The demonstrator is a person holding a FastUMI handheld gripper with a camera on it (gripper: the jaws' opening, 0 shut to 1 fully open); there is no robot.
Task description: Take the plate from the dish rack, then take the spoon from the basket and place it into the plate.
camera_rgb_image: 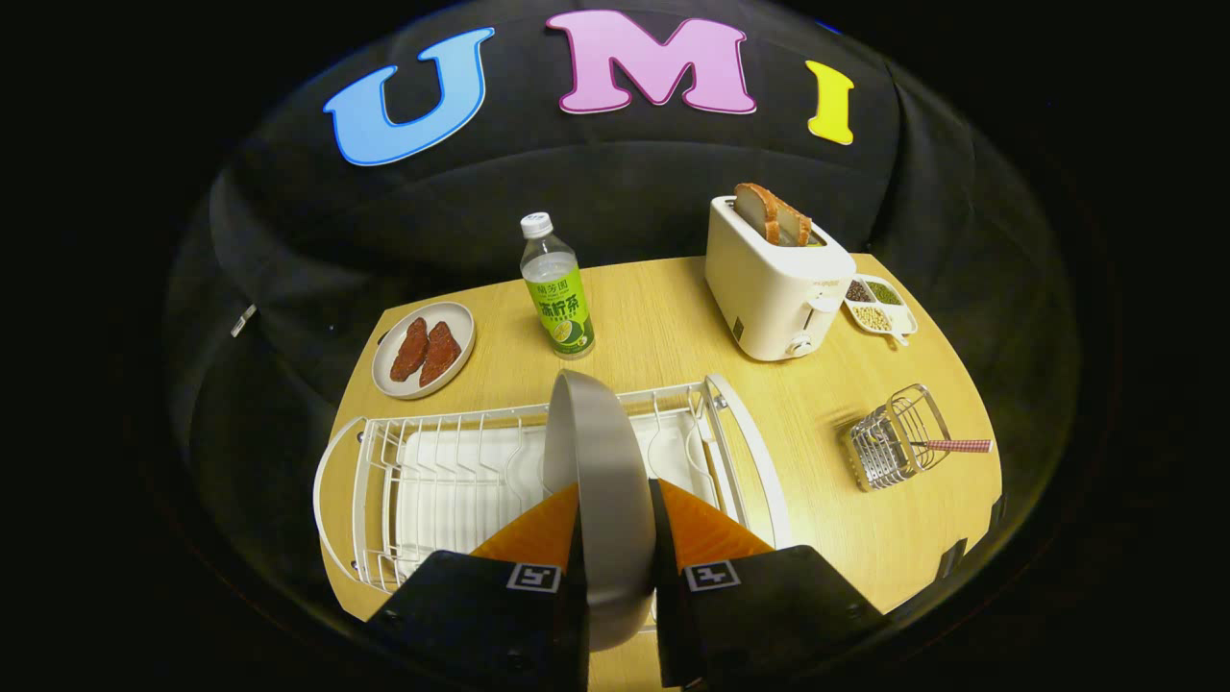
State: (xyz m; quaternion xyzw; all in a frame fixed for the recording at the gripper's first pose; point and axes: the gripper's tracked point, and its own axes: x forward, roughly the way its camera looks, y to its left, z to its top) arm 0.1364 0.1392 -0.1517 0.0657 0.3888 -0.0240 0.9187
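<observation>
A grey plate [598, 461] stands on edge between my two orange fingers [538, 529], and the gripper [615, 519] is shut on it. The plate hangs above the white wire dish rack [461, 471], which lies just ahead of the fingers. To the right of the rack, a small wire basket [889, 444] lies tipped on the wooden table. From its mouth the spoon [956, 446] pokes out with its red checked handle pointing away to the right.
Beyond the rack stand a green-labelled bottle [559, 288], a small plate with two red pieces of meat [423, 350] and a white toaster [776, 279] with bread. A divided dish of beans [876, 306] sits right of the toaster. Bare table [846, 529] lies between rack and basket.
</observation>
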